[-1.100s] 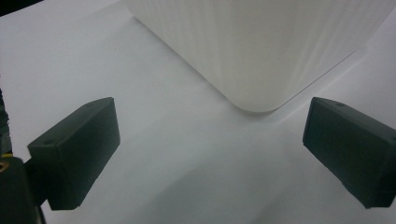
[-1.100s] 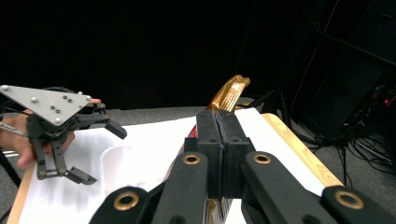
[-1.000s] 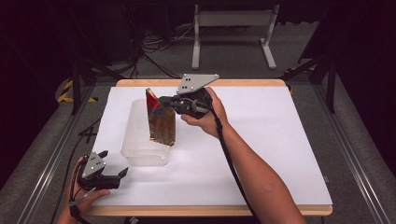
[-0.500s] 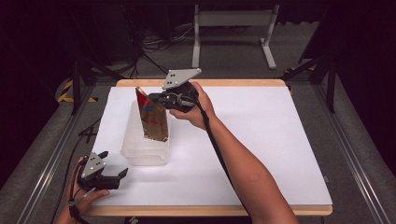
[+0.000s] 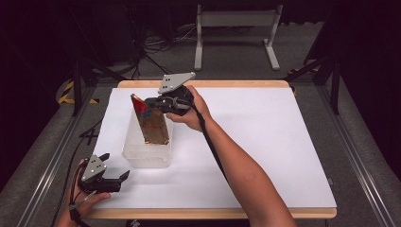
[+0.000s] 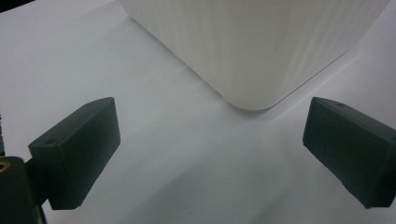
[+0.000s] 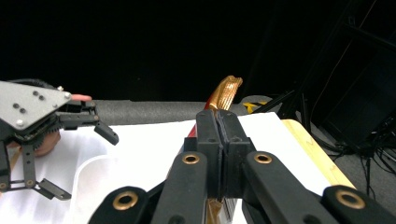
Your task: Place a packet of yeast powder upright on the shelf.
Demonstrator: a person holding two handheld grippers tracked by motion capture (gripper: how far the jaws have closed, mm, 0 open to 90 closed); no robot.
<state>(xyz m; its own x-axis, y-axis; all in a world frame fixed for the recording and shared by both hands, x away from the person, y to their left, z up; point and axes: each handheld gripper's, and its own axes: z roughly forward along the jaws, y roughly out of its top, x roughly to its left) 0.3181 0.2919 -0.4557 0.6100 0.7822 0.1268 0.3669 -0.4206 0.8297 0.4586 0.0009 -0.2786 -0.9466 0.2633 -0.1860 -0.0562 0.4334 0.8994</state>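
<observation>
While the left gripper [image 5: 113,177] rests where it was a second ago at the near left corner of the table [image 5: 265,142], the right gripper [image 5: 150,103] has carried the gold and red packet [image 5: 150,124] leftward and a little farther from the person, so that the packet's lower end now hangs over the clear plastic tub [image 5: 142,153] rather than beside its right edge. From the high view the packet stands tilted, its top corner leaning left, pinched near its upper part by the closed right jaws. The left jaws stand spread apart with nothing between them, just short of the tub's near left corner. A white sheet covers the tabletop inside a pale wooden border; around it lie grey floor, dark drapes, cables, and a white metal stand [image 5: 236,33] beyond the far edge.

Seen from the left gripper view, the two black pads [image 6: 74,154] sit wide apart over the white surface, with the tub's [image 6: 252,51] rounded ribbed corner just ahead.

Along the right gripper view, the jaws press together on the packet [image 7: 226,93], whose crimped gold edge rises above them; the left gripper [image 7: 74,154] shows farther off, open, against the black backdrop.
</observation>
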